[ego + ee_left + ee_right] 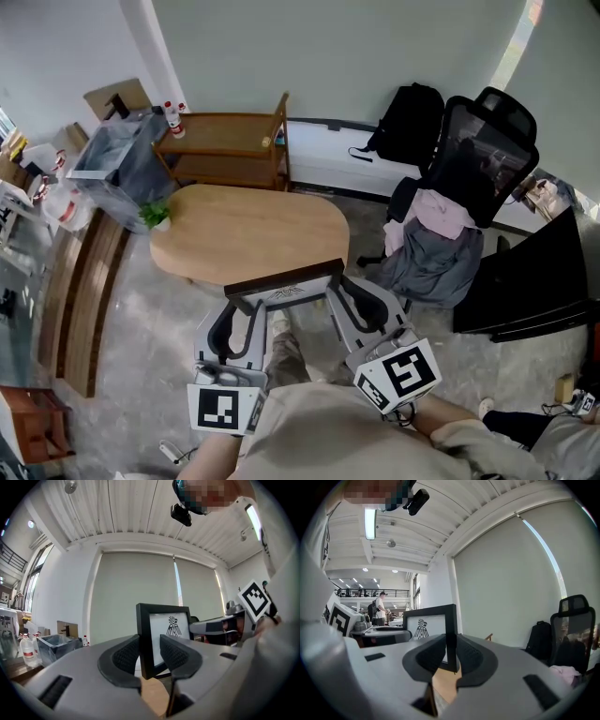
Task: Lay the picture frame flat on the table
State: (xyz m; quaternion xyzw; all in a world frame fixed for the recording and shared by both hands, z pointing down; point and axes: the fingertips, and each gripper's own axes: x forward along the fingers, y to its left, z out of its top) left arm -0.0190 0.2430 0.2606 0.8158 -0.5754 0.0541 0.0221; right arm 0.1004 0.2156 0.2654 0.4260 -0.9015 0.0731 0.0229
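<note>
The picture frame [286,279] has a black border and a white print with a dark emblem. It stands upright in the air, just short of the near edge of the oval wooden table [253,234]. My left gripper [242,314] is shut on its left side, and in the left gripper view the pads press on that black edge [146,639]. My right gripper [349,300] is shut on the right side; the right gripper view has that edge [451,634] pinched between the pads. Each gripper view also catches the other gripper beyond the frame.
A small green plant [155,216] sits at the table's left end. Behind the table is a wooden shelf unit [230,145]. A grey bin [117,164] and a slatted bench [84,291] are at the left. An office chair [473,159] draped with clothes and a black backpack [408,122] are at the right.
</note>
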